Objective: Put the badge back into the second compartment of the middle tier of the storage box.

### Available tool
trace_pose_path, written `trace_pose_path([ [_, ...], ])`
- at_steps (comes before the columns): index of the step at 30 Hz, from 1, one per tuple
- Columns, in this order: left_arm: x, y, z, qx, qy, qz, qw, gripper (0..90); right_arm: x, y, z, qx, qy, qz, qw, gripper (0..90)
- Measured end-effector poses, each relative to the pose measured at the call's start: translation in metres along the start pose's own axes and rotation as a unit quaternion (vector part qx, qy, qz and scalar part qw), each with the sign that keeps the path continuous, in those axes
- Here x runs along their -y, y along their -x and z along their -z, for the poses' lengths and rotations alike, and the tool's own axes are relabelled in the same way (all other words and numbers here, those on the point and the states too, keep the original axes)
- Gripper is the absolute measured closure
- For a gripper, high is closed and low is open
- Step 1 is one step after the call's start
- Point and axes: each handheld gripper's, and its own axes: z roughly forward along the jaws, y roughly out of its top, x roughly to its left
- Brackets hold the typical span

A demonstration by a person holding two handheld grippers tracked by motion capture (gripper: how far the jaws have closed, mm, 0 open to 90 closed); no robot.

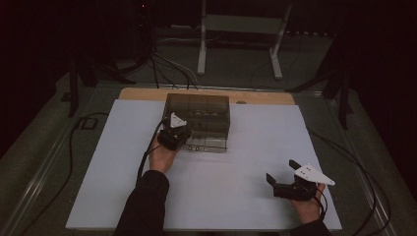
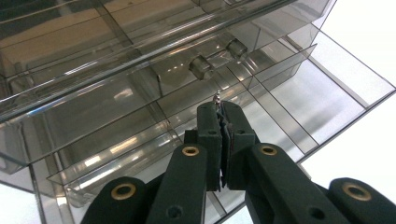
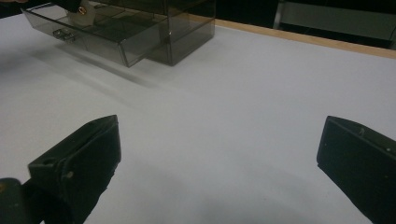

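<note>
Nearest, the right gripper (image 1: 282, 173) rests low over the white table surface (image 1: 236, 162), its jaws spread wide apart with nothing between them; bare white surface lies directly under and ahead of its fingers (image 3: 79, 158). Well apart from it, across the surface, the left gripper (image 1: 183, 140) is at the front of the clear smoked-plastic drawer cabinet (image 1: 199, 110). Its jaws are pressed together on a tiny metal item (image 2: 216, 98) that pokes out just beyond the fingertips; what the item is cannot be told. Directly beneath and ahead of those fingertips lies the pulled-out drawer (image 2: 280, 88), divided into compartments, with two small knobs (image 2: 201, 67) on a drawer front just beyond the tips. Past the cabinet, a strip of wooden table edge (image 1: 265, 97) shows beyond the white surface. Farther off, the room is dark: grey floor, trailing cables (image 1: 167, 64) and a pale metal stand (image 1: 238, 29).
</note>
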Motion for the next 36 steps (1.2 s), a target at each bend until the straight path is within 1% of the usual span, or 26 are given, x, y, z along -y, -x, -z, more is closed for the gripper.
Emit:
trace_pose_path([
  [4,0.0,0.002,-0.003,-0.003,-0.004,-0.004,1.0,88.8,0.0,0.0,0.0,0.0,0.0,0.0,1.0,0.0],
  [6,0.0,0.003,-0.004,-0.006,-0.007,-0.01,0.9999,88.7,0.0,0.0,0.0,0.0,0.0,-0.001,1.0,0.0],
  [10,0.001,0.006,-0.007,-0.007,-0.011,-0.013,0.9998,88.7,0.0,0.0,-0.001,-0.001,-0.001,0.001,1.0,0.0],
  [14,0.0,0.008,-0.009,-0.004,-0.01,-0.014,0.9998,88.3,0.0,0.0,-0.001,0.0,-0.001,0.001,1.0,0.0],
  [17,0.0,0.011,-0.011,-0.002,-0.015,-0.019,0.9997,84.2,0.0,0.0,-0.001,0.0,-0.001,0.002,1.0,0.0],
  [18,-0.001,0.013,-0.012,0.003,-0.017,-0.023,0.9996,84.2,0.0,0.0,-0.001,0.0,-0.001,0.002,1.0,0.0],
  [20,-0.001,0.014,-0.013,0.006,-0.019,-0.025,0.9995,78.3,0.0,-0.001,-0.001,0.0,-0.001,0.003,1.0,0.0],
  [21,-0.002,0.015,-0.015,0.01,-0.02,-0.023,0.9995,78.3,0.0,-0.001,-0.001,-0.001,-0.001,0.002,1.0,0.0],
  [22,-0.002,0.016,-0.015,0.011,-0.022,-0.022,0.9995,73.5,0.0,0.0,-0.001,0.0,-0.001,0.003,1.0,0.0],
  [25,-0.001,0.016,-0.017,0.013,-0.022,-0.018,0.9995,67.6,0.0,0.0,-0.001,0.0,-0.001,0.002,1.0,0.0],
  [26,-0.001,0.016,-0.017,0.014,-0.023,-0.016,0.9995,67.6,0.0,0.0,-0.001,0.0,-0.001,0.002,1.0,0.0],
  [27,-0.001,0.016,-0.017,0.016,-0.022,-0.014,0.9995,63.0,0.0,0.0,-0.001,0.0,-0.001,0.002,1.0,0.0],
  [31,-0.002,0.014,-0.015,0.023,-0.01,0.006,0.9997,53.1,0.0,0.0,-0.001,0.0,0.0,0.002,1.0,0.0],
  [36,-0.003,0.012,-0.007,0.013,0.003,0.015,0.9998,39.1,-0.001,0.0,0.0,0.0,0.0,0.001,1.0,0.0],
])
